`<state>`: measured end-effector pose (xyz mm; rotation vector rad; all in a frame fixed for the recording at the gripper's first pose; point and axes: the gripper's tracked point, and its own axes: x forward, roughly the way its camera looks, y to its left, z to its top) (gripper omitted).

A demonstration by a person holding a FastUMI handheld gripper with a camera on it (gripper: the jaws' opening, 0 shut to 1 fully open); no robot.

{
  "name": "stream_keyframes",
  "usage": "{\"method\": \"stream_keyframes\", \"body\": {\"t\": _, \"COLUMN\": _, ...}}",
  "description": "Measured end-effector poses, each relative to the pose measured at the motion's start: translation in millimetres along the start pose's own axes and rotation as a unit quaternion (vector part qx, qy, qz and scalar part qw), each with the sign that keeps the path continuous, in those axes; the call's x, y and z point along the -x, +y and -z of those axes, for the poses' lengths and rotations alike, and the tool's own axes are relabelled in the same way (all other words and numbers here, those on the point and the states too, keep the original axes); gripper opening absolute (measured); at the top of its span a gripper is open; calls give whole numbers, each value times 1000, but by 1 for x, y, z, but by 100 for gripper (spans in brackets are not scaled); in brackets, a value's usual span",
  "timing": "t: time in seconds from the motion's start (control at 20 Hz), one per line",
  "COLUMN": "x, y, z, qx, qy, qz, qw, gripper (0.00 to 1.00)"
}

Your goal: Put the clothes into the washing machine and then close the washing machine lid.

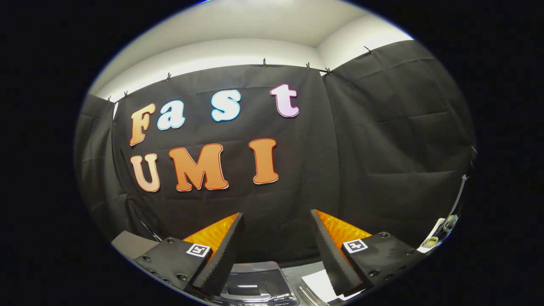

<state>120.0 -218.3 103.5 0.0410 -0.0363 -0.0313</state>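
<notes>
Gripper (pixel 276 221) held high, fingers spread wide, nothing between them. Open room ahead up to the black cloth wall (pixel 382 140), with white wall (pixel 238 49) above. Below, between the fingers, the washer (pixel 255 282), dark and glossy, lid state unclear. Just right, white paper (pixel 316 284). Far right, small clutter, too blurred to name.

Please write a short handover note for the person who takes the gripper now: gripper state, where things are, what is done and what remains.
Gripper: open, fingers spread, nothing between them, aimed at the booth's black cloth wall.
Washing machine: a dark glossy top, probably its lid, lies low between the fingers; whether it is open or shut cannot be told.
Clothes: none held.
Left, as far as this view tells: load the clothes, close the lid.
</notes>
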Motion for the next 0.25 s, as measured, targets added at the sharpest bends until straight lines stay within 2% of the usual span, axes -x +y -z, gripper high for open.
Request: {"method": "stream_keyframes", "body": {"t": 0.25, "x": -8, "y": 13, "z": -1, "qx": 9, "qy": 0, "qz": 7, "qw": 1000, "gripper": 98}}
